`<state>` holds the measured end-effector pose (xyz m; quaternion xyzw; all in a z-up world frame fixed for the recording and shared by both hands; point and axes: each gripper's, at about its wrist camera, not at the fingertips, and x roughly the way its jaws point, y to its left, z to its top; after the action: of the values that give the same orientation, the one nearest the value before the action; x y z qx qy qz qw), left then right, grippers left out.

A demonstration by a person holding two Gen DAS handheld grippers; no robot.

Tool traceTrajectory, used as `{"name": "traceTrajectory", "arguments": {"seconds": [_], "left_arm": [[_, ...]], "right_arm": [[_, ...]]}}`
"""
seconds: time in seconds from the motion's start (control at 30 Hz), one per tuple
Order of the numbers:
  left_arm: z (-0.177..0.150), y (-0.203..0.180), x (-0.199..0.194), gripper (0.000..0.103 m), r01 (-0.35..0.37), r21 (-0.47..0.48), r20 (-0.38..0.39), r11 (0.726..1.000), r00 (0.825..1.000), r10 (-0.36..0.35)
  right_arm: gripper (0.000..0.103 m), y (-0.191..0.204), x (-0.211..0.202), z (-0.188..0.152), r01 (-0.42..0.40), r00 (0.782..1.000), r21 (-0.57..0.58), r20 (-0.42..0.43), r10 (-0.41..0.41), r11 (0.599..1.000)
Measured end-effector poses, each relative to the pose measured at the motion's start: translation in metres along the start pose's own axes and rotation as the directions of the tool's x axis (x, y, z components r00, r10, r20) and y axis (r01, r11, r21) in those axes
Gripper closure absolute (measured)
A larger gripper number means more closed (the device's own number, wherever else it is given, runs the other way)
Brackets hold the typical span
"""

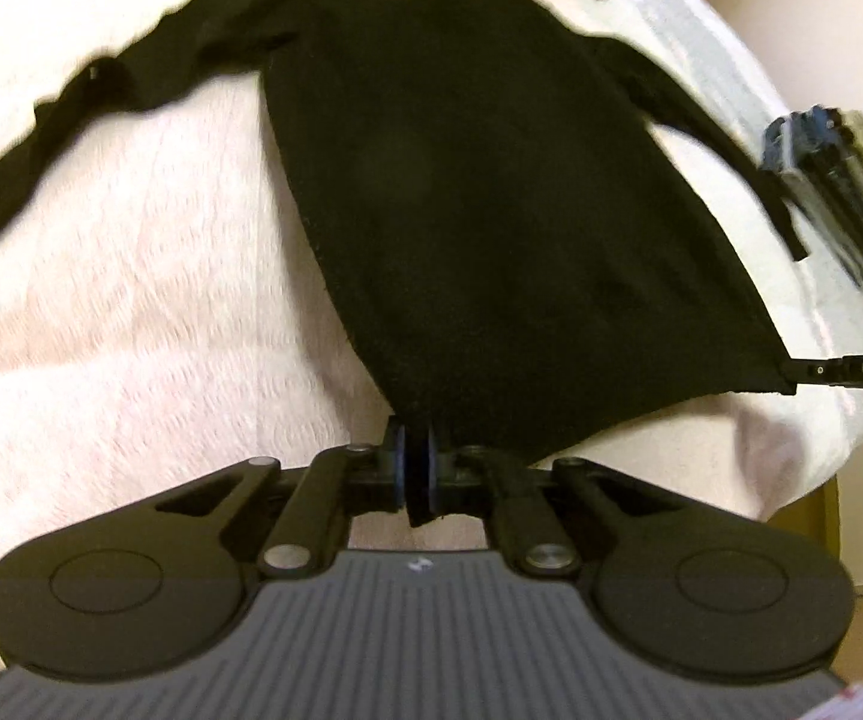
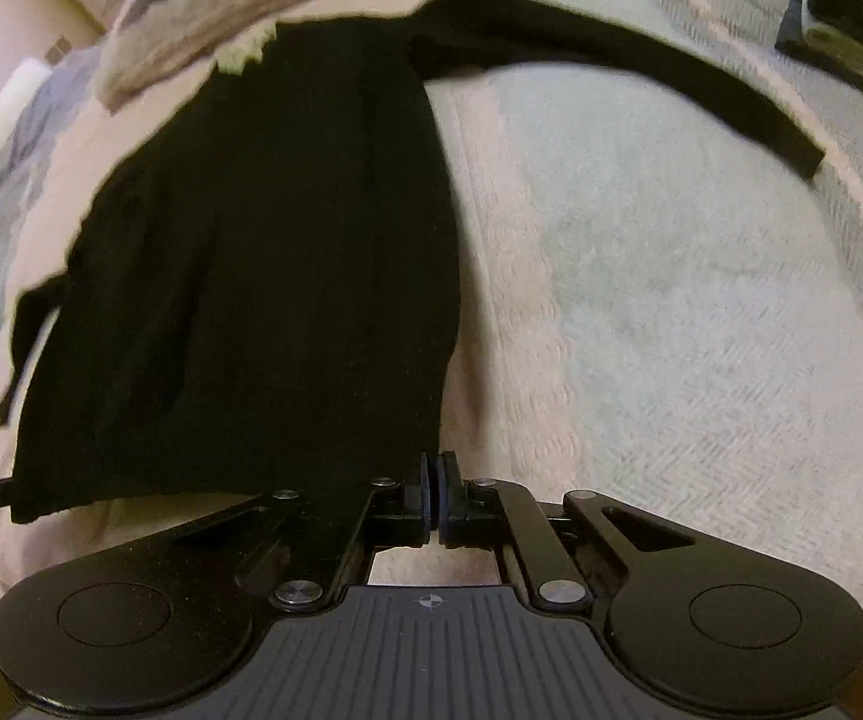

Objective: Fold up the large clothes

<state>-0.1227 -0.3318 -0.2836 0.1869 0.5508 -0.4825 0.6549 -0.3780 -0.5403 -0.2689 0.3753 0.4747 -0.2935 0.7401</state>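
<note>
left wrist: left gripper (image 1: 416, 468) clamped on the hem corner of the black sweater (image 1: 491, 210), which lies flat on the bed (image 1: 131, 300), sleeves spread | right wrist: right gripper (image 2: 434, 495) pressed together, probably pinching the other hem corner | step: hem held | next: carry both corners evenly toward the collar

Left wrist view: low, close over near edge of bed (image 1: 131, 312), facing forward along black sweater (image 1: 491, 210) from its hem's left corner. Right wrist view: same height, at hem's right corner, facing same way. Both share sweater body, right sleeve, folded pile (image 2: 203, 18) at far end.
</note>
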Motion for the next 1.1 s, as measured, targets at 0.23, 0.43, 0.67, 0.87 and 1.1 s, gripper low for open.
{"name": "traceTrajectory", "arguments": {"seconds": [0.23,0.43,0.67,0.87,1.1], "left_arm": [[0.001,0.021,0.016,0.093,-0.110,-0.002,-0.097,0.994,0.989,0.109],[0.022,0.067,-0.038,0.087,-0.256,-0.067,-0.029,0.964,0.967,0.255],[0.056,0.131,-0.087,0.071,-0.367,-0.127,0.085,0.922,0.922,0.379],[0.090,0.215,-0.078,0.061,-0.371,-0.076,0.105,0.925,0.920,0.378],[0.098,0.291,-0.001,0.063,-0.234,-0.016,0.011,0.972,0.972,0.234]], "right_arm": [[0.074,-0.006,0.019,0.026,0.127,0.992,-0.043,-0.016,-0.128,0.991],[0.060,0.034,0.004,0.076,0.061,0.996,-0.126,0.075,-0.052,0.990],[0.059,0.148,0.019,0.111,-0.036,0.988,-0.388,0.124,0.091,0.921],[0.058,0.261,0.062,0.096,-0.071,0.982,-0.526,0.115,0.153,0.848],[0.057,0.338,0.123,0.079,0.010,0.991,-0.476,0.122,0.055,0.879]]}}
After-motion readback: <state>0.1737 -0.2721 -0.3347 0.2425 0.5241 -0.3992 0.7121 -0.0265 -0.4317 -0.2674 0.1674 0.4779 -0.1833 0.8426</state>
